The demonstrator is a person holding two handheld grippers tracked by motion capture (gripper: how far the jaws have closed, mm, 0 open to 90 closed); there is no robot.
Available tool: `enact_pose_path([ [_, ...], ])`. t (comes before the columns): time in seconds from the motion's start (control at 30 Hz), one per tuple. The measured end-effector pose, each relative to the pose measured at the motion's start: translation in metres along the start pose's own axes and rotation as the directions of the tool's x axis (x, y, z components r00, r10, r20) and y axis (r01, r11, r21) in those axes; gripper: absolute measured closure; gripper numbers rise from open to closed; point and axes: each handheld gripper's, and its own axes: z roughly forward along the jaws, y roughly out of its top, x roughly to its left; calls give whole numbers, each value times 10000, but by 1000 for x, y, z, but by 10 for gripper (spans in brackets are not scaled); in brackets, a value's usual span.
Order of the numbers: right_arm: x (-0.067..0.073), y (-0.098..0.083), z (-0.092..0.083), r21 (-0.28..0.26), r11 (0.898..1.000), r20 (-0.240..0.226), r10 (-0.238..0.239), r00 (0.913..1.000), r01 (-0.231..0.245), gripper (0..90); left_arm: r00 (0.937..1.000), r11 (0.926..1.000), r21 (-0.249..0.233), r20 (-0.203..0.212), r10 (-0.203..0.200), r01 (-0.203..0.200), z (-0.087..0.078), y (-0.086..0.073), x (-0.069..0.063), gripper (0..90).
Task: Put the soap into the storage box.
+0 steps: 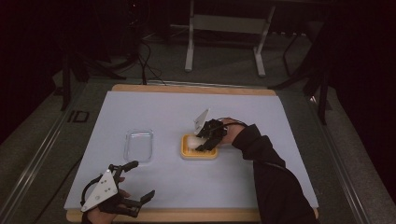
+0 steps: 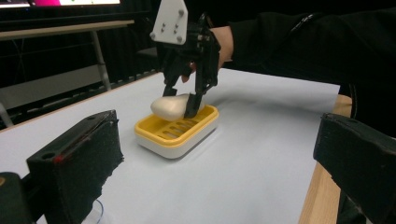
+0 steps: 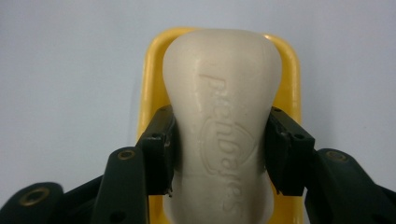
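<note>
Two black jaws of the right gripper (image 3: 219, 154) squeeze a cream soap bar (image 3: 224, 107), waisted, embossed with lettering, over a yellow soap dish (image 2: 177, 130). Left gripper (image 1: 135, 184) hangs wide open, empty, near the table's front edge.

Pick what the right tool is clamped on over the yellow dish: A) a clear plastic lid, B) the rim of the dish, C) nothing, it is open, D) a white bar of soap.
D: the right tool has its jaws pressed on both sides of the white bar of soap, above the yellow dish.
</note>
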Motion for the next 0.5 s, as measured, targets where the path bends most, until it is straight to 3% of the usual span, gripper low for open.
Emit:
enact_pose_path([
  [0.5,-3,-9,15,194,9996,-8,212,9998,-212,497,10000,10000,11,29,41,-41,0,0,0,11],
])
